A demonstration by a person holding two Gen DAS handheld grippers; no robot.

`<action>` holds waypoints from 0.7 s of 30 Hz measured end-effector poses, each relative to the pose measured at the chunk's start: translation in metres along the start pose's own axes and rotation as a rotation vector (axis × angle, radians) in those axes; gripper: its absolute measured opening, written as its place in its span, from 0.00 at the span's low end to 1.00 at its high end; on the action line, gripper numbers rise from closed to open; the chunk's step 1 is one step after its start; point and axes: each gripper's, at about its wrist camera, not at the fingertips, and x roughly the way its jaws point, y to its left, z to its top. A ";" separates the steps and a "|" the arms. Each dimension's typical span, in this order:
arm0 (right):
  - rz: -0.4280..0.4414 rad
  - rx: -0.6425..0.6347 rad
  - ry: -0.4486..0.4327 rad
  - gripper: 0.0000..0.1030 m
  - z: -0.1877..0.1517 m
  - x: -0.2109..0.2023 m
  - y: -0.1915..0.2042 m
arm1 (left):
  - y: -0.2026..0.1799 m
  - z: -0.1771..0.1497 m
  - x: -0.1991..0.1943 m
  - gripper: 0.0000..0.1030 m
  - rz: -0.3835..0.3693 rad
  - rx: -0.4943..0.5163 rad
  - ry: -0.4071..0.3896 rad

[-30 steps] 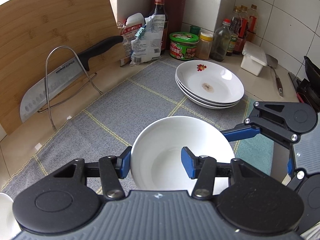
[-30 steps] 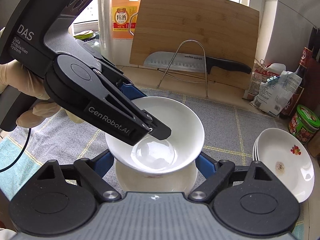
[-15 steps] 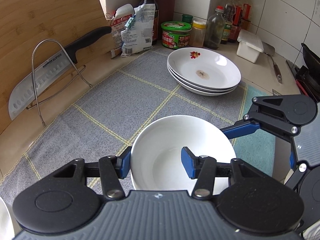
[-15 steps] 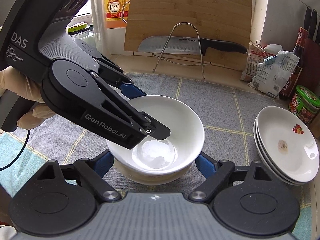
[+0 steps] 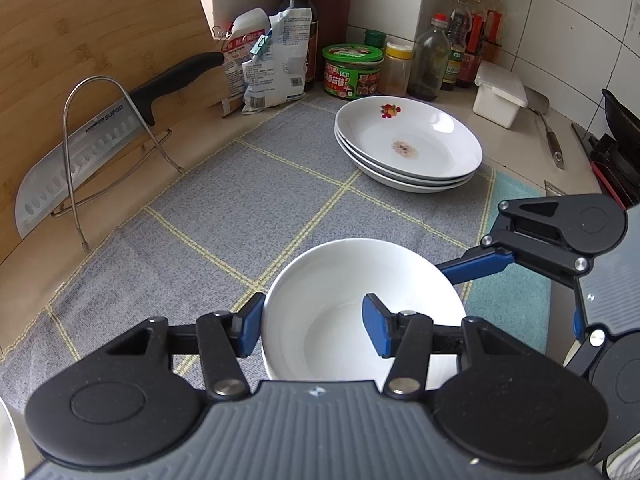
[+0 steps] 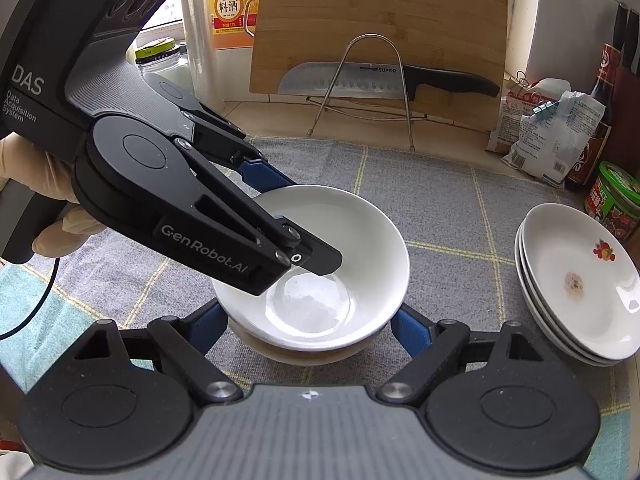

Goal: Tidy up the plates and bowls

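A white bowl (image 5: pixel 360 304) (image 6: pixel 332 264) sits nested in a lower bowl (image 6: pixel 304 354) on the grey checked mat. My left gripper (image 5: pixel 312 330) is shut on the upper bowl's rim, one finger outside and one finger inside the bowl; it also shows in the right wrist view (image 6: pixel 280 216). My right gripper (image 6: pixel 306 326) is open, its blue fingers (image 6: pixel 408 330) straddling the bowls at the sides without clear contact. A stack of white plates (image 5: pixel 408 148) (image 6: pixel 576 288) with a flower print lies further right on the mat.
A bamboo cutting board (image 6: pixel 380 20) and a cleaver (image 6: pixel 384 80) in a wire rack stand at the back. Snack bags (image 5: pixel 268 68), a green tin (image 5: pixel 352 70), sauce bottles (image 5: pixel 460 56) and a white box (image 5: pixel 500 96) line the wall. A teal cloth (image 5: pixel 508 280) lies by the mat.
The upper bowl has come down into the lower bowl. Both grippers have shifted a little with it, and the plate stack sits further into view.
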 end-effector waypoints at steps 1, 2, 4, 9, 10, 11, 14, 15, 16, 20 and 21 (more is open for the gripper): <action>0.001 -0.003 0.003 0.89 0.000 0.001 0.000 | 0.000 0.000 0.000 0.53 0.001 -0.001 -0.004; 0.004 -0.007 -0.004 0.90 0.000 0.000 0.001 | 0.001 0.000 -0.001 0.54 -0.003 -0.004 -0.008; 0.022 -0.007 -0.025 1.00 0.000 -0.004 0.002 | 0.002 0.000 -0.003 0.58 -0.005 -0.010 -0.017; 0.014 -0.013 -0.040 1.00 0.002 -0.007 0.002 | 0.003 -0.001 -0.014 0.73 0.018 -0.031 -0.057; 0.015 -0.011 -0.041 1.00 0.002 -0.007 0.001 | 0.002 -0.001 -0.017 0.77 0.021 -0.033 -0.065; 0.017 -0.009 -0.042 1.00 0.002 -0.008 0.001 | 0.000 -0.002 -0.020 0.78 0.020 -0.028 -0.074; 0.017 -0.014 -0.065 1.00 0.001 -0.012 0.001 | -0.008 -0.004 -0.025 0.79 0.035 0.012 -0.083; 0.021 -0.015 -0.076 1.00 0.001 -0.014 0.002 | -0.010 -0.005 -0.026 0.79 0.042 0.022 -0.083; 0.034 -0.016 -0.082 1.00 0.002 -0.016 0.003 | -0.011 -0.006 -0.027 0.79 0.048 0.030 -0.082; 0.073 -0.032 -0.087 1.00 0.001 -0.017 0.007 | -0.008 -0.012 -0.033 0.83 0.078 0.011 -0.098; 0.074 -0.038 -0.082 1.00 0.001 -0.016 0.008 | -0.005 -0.014 -0.036 0.83 0.081 -0.004 -0.103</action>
